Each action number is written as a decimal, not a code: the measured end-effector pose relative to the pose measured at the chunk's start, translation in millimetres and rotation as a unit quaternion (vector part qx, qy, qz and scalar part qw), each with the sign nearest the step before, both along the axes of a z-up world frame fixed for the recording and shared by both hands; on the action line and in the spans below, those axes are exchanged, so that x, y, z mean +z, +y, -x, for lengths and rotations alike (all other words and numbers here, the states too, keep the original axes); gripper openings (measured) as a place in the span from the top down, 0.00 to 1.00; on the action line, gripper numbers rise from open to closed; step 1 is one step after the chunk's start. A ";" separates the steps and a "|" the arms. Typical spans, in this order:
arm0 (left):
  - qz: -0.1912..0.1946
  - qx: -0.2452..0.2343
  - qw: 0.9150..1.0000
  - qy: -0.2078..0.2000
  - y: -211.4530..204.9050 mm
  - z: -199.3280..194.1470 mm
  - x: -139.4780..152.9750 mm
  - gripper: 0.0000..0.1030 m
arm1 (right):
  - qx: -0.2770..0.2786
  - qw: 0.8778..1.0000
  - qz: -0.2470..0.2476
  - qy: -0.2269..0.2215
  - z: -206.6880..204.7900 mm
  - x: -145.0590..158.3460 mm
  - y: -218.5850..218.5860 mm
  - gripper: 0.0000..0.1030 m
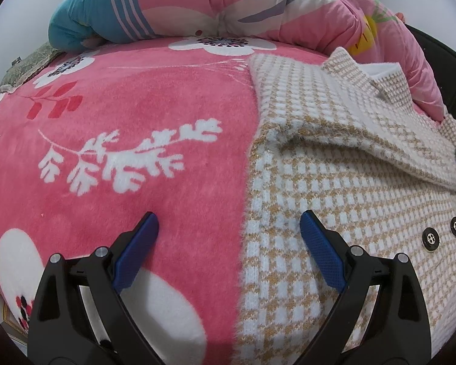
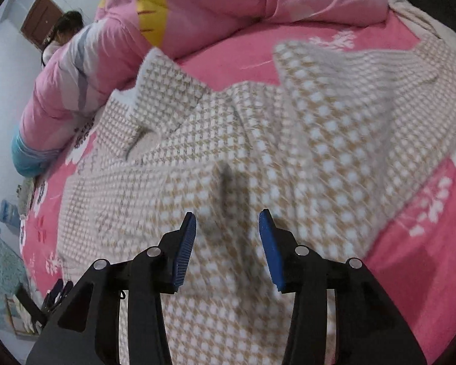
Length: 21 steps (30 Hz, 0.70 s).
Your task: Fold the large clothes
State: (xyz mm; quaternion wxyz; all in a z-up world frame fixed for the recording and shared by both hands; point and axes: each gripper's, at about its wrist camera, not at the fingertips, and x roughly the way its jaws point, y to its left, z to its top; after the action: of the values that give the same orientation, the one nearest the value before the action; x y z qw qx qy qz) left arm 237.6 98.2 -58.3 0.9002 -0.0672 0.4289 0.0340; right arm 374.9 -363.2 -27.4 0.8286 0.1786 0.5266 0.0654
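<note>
A cream and tan houndstooth knit coat [image 1: 349, 188] lies spread on a pink floral blanket [image 1: 136, 121]. It has black buttons [image 1: 430, 238] and a collar toward the far side. One sleeve is folded across its body. My left gripper [image 1: 229, 223] is open and empty, low over the coat's left edge, one finger over the blanket and one over the coat. In the right wrist view the coat [image 2: 258, 152] fills the middle, blurred by motion. My right gripper [image 2: 228, 228] is open and empty above the coat's middle.
A rolled pink quilt [image 1: 258, 6] with a teal end lies along the far side of the bed; it also shows in the right wrist view [image 2: 197, 15]. A person [image 2: 60, 30] is beyond the quilt, near a brown door. Clutter lies off the bed's left side [image 2: 15, 289].
</note>
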 end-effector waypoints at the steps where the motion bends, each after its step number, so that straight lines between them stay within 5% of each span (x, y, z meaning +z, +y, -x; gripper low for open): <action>1: 0.000 0.000 1.000 0.000 0.0 0.0 0.1 0.12 | 0.007 1.000 0.002 0.003 -5.9 -5.3 5.1 0.59; 2: 0.000 0.000 1.000 0.000 0.1 0.2 0.1 0.12 | 0.009 1.000 0.006 0.005 -9.7 -8.5 7.6 0.59; 3: 0.000 -0.001 1.000 0.000 0.1 0.1 0.2 0.12 | 0.014 1.000 0.012 0.006 -12.4 -10.2 10.5 0.66; 4: 0.000 -0.001 1.000 0.000 0.0 0.2 0.3 0.12 | 0.026 0.999 0.019 0.004 -15.2 -10.8 16.6 0.84; 6: 0.000 -0.001 1.000 0.000 -0.2 0.3 0.5 0.12 | 0.032 0.998 0.048 -0.007 -17.1 -2.9 25.9 0.91; 13: -0.003 0.001 1.000 0.000 -1.9 1.3 0.2 0.12 | 0.047 0.981 0.141 -0.122 -15.4 69.6 59.7 0.92; 16: -0.005 0.002 1.000 0.000 -3.7 1.4 0.3 0.12 | 0.042 0.978 0.173 -0.110 -28.3 56.1 63.5 0.92; 21: -0.005 0.002 1.000 0.000 -4.6 1.2 0.6 0.12 | 0.040 0.975 0.216 -0.022 -48.3 -11.2 55.5 0.87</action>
State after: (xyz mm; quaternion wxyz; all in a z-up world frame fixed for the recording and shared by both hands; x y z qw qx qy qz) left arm 236.3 93.6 -57.7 0.9004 -0.0640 0.4285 0.0383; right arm 423.2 -307.7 -38.6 0.8555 -0.0269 0.5170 -0.0124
